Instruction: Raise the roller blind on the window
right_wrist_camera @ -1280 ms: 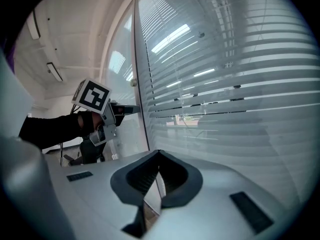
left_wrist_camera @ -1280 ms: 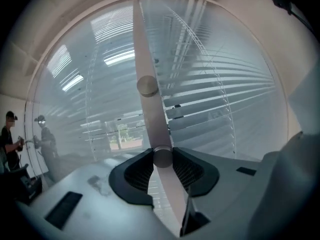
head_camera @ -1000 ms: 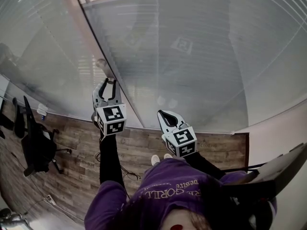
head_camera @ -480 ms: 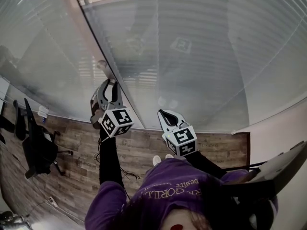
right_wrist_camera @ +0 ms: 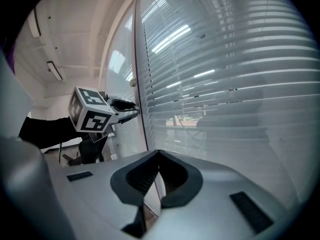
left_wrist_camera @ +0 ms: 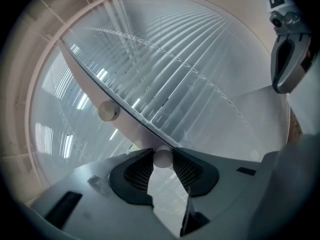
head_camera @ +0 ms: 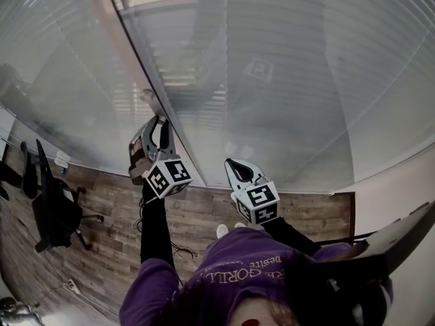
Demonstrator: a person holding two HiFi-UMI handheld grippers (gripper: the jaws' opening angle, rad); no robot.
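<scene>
While left tool [head_camera: 155,121] grips knob [left_wrist_camera: 162,158], slats [right_wrist_camera: 225,74] seemingly run level.

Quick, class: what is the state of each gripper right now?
Left gripper: closed on a small round knob.
Right gripper: closed, holding nothing.

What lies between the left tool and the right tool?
The window's slanting post, seen in the head view: left tool grips a knob on it, right tool hangs shut beside it.
</scene>
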